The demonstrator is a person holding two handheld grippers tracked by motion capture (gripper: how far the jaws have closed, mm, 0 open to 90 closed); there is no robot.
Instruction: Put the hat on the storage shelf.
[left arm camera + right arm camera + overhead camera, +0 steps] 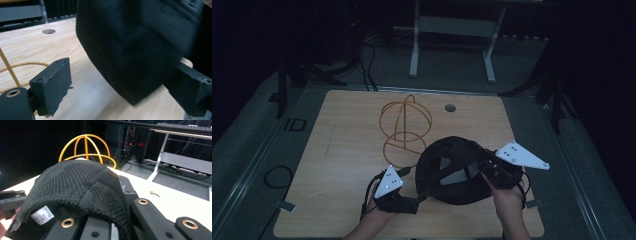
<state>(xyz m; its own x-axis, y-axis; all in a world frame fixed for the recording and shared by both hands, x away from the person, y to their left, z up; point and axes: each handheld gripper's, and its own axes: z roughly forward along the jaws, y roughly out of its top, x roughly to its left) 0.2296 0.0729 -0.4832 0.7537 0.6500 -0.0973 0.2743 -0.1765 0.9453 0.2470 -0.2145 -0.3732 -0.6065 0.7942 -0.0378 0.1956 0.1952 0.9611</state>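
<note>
Dim room, pale wooden table [337, 165]. Black cap [454, 170] sits toward 5 o'clock on the tabletop, upturned or tilted so its inside faces the high camera; grey lining patches show between dark seams.

Fabric is a coarse open-weave knit (clearest in the right gripper view), with a padded inner band and a small white printed label [42, 215] sewn inside near the rim.

Left gripper [418, 200] at the cap's 8 o'clock edge. Its own view shows both black jaws spread wide, the cap's dark wall lying between them, nearer the right-hand jaw; contact there is too blurred to judge.

Right gripper [486, 169] at the cap's 3 o'clock edge, hand [508, 199] behind it. Its jaws are clamped on the cap's rim, the fabric bunched over them.

Yellow wire dome frame [404, 131] stands at 11 o'clock from the cap, just beside it, hoops crossing at the top. Round hole [450, 107] in the table at 12 o'clock, near the far edge.
</note>
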